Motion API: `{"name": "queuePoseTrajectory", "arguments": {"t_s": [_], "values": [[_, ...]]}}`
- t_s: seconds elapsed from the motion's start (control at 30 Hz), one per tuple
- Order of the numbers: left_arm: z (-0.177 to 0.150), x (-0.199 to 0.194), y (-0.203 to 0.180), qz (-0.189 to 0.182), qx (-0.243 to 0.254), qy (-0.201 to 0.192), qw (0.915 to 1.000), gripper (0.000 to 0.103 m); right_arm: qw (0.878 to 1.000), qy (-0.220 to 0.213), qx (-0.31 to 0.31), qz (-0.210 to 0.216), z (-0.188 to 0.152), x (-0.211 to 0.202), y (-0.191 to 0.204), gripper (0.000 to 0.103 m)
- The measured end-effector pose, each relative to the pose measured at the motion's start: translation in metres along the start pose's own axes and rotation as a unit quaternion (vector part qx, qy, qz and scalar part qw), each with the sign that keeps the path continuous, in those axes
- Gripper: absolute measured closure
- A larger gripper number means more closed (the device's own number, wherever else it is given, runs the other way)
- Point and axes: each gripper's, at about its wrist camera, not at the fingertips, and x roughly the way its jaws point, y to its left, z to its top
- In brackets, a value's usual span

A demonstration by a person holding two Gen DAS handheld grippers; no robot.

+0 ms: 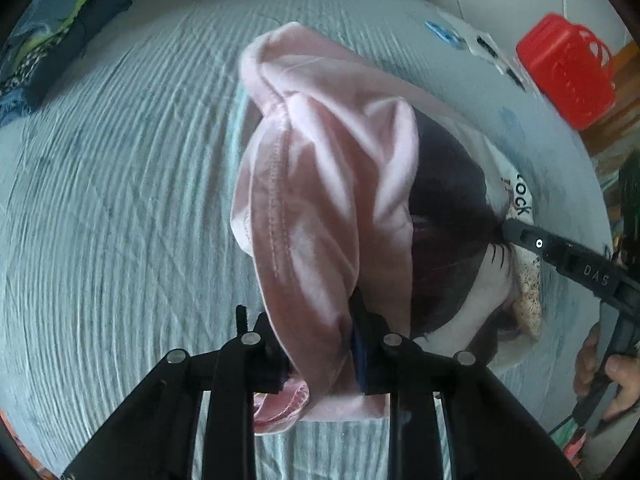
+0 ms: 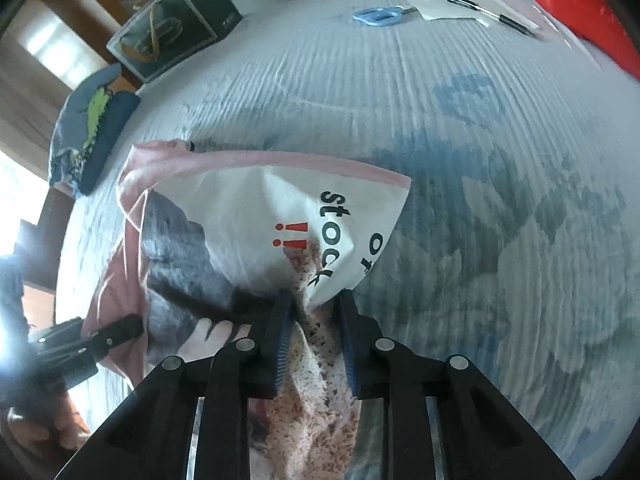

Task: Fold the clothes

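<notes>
**Pink garment held up over the bed**

Lying at far left on the striped bedspread [image 1: 100, 200]: a folded blue and green cloth [image 1: 60, 36], well apart from the rest. Hanging above the middle of the bed: the pink T-shirt [image 1: 320, 200], bunched and twisted, its printed front turned toward the right-hand camera. Gripping the shirt's pink hem: the left gripper [image 1: 316, 344], fingers clenched on a thick fold of fabric. Pinching the printed side of the same shirt [image 2: 256, 216], close to the black lettering and red exclamation marks: the right gripper [image 2: 316, 340], fingers clamped on a gathered ridge of cloth. Resting farther right, near the bed's edge: a blue ring-shaped item [image 2: 378, 16], white papers [image 2: 436, 4] carrying a black pen [image 2: 488, 14], then a red plastic basket [image 1: 568, 72].
</notes>
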Motion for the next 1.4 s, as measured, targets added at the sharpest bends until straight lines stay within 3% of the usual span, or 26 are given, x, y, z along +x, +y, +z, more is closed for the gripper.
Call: {"name": "queuePoseTrajectory", "arguments": {"t_s": [0.27,0.33,0.37,0.47,0.67,0.97,1.2,1.4], "values": [[-0.003,0.001,-0.003,0.011,0.005,-0.020,0.9997,0.080,1.000,0.001,-0.020,-0.013,-0.004,0.001,0.004,0.082],[-0.003,0.001,-0.005,0.013,0.004,-0.022,0.9997,0.088,1.000,-0.001,-0.021,-0.015,-0.004,0.001,0.005,0.084],[-0.003,0.000,-0.006,0.015,0.004,-0.023,0.9996,0.089,1.000,-0.004,-0.025,-0.016,-0.004,-0.001,0.007,0.090],[0.002,-0.005,-0.018,0.026,0.014,-0.037,0.9989,0.090,0.999,-0.019,-0.037,-0.015,-0.005,-0.010,0.014,0.091],[0.004,-0.066,-0.016,0.010,0.014,-0.098,0.9951,0.090,0.995,-0.080,-0.055,0.028,0.003,-0.065,0.023,0.092],[0.025,-0.136,-0.006,0.032,-0.011,-0.159,0.9867,0.090,0.978,-0.144,-0.124,0.089,0.025,-0.125,0.078,0.092],[0.049,-0.192,0.072,0.040,-0.039,-0.199,0.9784,0.090,0.962,-0.157,-0.185,0.128,0.056,-0.138,0.169,0.092],[0.123,-0.275,0.187,0.083,-0.026,-0.260,0.9617,0.090,0.940,-0.199,-0.222,0.166,0.122,-0.135,0.292,0.092]]}}
